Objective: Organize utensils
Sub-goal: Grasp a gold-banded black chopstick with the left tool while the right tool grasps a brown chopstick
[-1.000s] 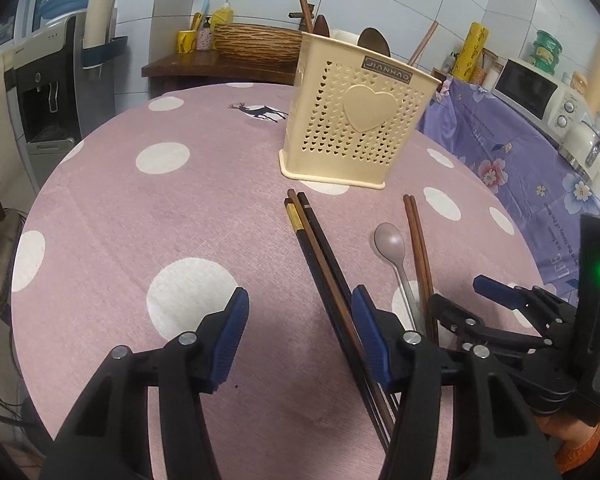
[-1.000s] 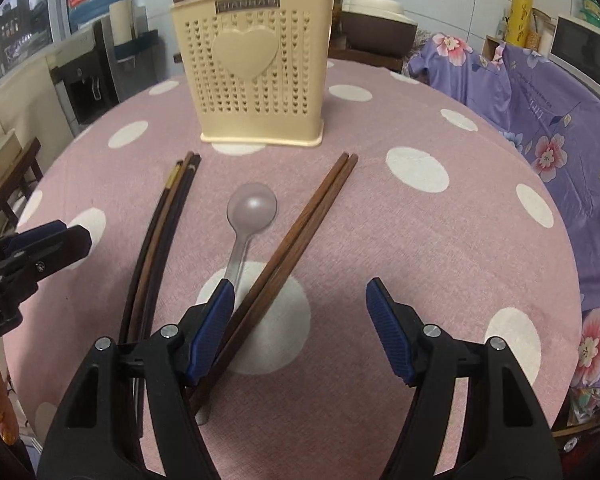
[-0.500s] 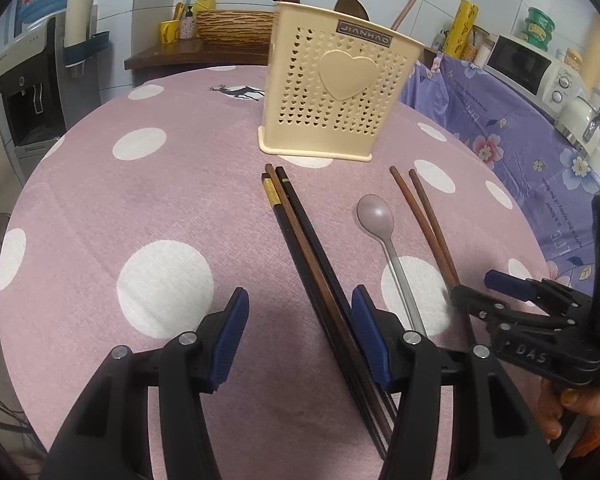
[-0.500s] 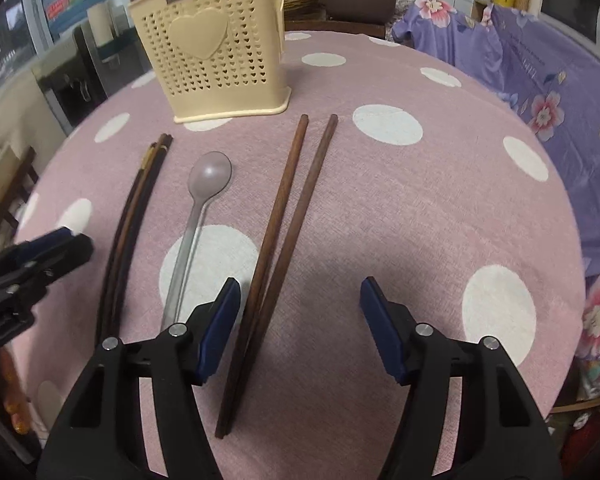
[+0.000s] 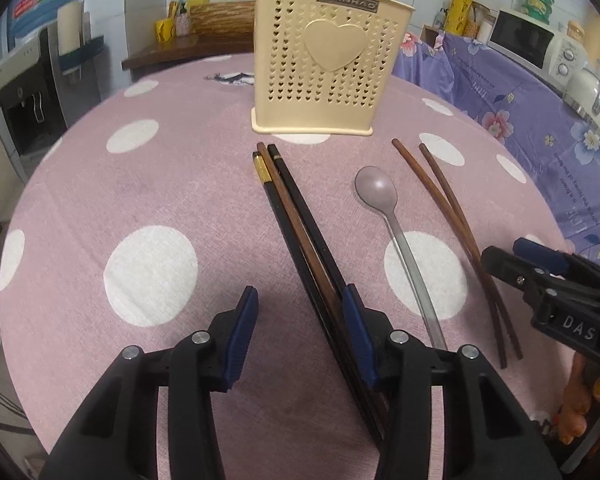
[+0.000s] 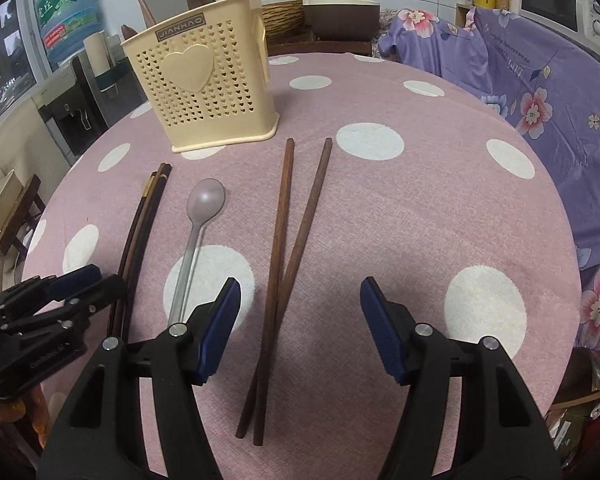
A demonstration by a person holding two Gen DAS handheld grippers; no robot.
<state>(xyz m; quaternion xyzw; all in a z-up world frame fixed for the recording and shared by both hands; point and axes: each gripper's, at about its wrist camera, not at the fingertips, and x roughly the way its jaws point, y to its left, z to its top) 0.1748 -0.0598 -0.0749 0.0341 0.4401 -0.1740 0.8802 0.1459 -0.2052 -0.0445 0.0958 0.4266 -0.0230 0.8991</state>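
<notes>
Brown chopsticks (image 6: 288, 248) laid mid-table with long axes toward the cream holder (image 6: 208, 92) near the far edge, tips crossed at the near end, straddled untouched by the parted right gripper (image 6: 300, 320), left gripper (image 5: 300, 320) just narrowed, nothing gripped, dark chopsticks (image 5: 300, 232) lying against its right pad, spoon (image 5: 392, 232) between the pairs.

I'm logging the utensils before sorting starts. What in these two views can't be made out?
- Near ends of the dark chopsticks: left view, hidden under the left tool; in the right view it covers them too.
- Spoon handle end: right view, behind the right tool finger.
- Contents of the holder: both views, only tips show above its rim.
</notes>
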